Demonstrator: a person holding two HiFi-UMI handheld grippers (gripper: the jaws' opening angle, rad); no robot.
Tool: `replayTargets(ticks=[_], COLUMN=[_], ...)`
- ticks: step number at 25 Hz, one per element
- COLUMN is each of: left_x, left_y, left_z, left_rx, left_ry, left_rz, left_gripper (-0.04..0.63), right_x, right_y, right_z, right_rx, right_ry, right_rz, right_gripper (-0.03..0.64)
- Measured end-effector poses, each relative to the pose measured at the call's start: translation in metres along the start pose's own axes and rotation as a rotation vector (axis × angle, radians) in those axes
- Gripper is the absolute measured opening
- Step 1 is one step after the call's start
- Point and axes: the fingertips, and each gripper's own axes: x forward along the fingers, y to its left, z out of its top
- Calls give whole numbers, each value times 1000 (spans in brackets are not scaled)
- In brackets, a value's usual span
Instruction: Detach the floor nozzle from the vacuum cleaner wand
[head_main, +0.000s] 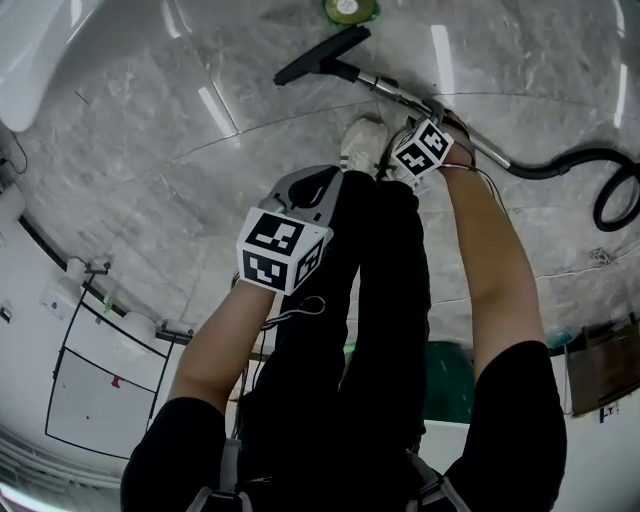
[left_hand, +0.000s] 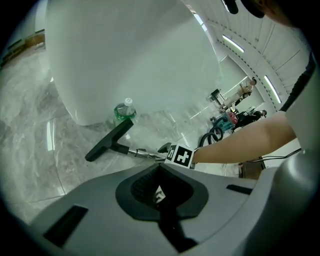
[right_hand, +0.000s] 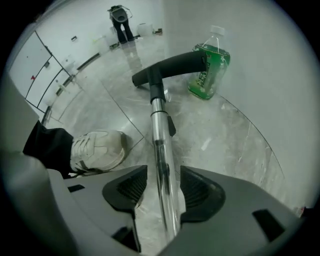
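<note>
The black floor nozzle (head_main: 322, 52) (left_hand: 109, 140) (right_hand: 167, 67) lies on the marble floor, joined to the shiny metal wand (head_main: 395, 88) (right_hand: 161, 145). My right gripper (head_main: 428, 118) (right_hand: 162, 187) points straight down over the wand. Its jaws stand open with the wand running between them, a gap showing on each side. My left gripper (head_main: 322, 182) (left_hand: 160, 192) hangs higher, above the person's legs, well short of the nozzle, shut with nothing in it. A dark hose (head_main: 560, 165) runs from the wand off to the right.
A green bottle (head_main: 350, 10) (right_hand: 209, 62) stands just beyond the nozzle, next to a large white rounded body (left_hand: 135, 60). The person's white shoe (head_main: 362, 145) (right_hand: 97, 150) stands left of the wand. White wall panels (head_main: 95, 390) line the left; a green bin (head_main: 448, 380) is near the legs.
</note>
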Motion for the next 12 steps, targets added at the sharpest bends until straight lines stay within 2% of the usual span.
replayTargets(ticks=[2, 8, 12], left_x=[4, 14, 20], left_y=[-2, 1, 18], left_z=[3, 15, 14], left_rx=[5, -11, -23], left_ry=[-7, -48, -37], left_rz=[-13, -31, -4], left_gripper=[-3, -3, -3], right_x=[11, 46, 44], right_y=[1, -4, 6], right_z=[-4, -13, -14], right_rx=[15, 8, -45], right_ry=[8, 40, 59], right_rz=[-3, -2, 75], right_gripper=[207, 204, 190])
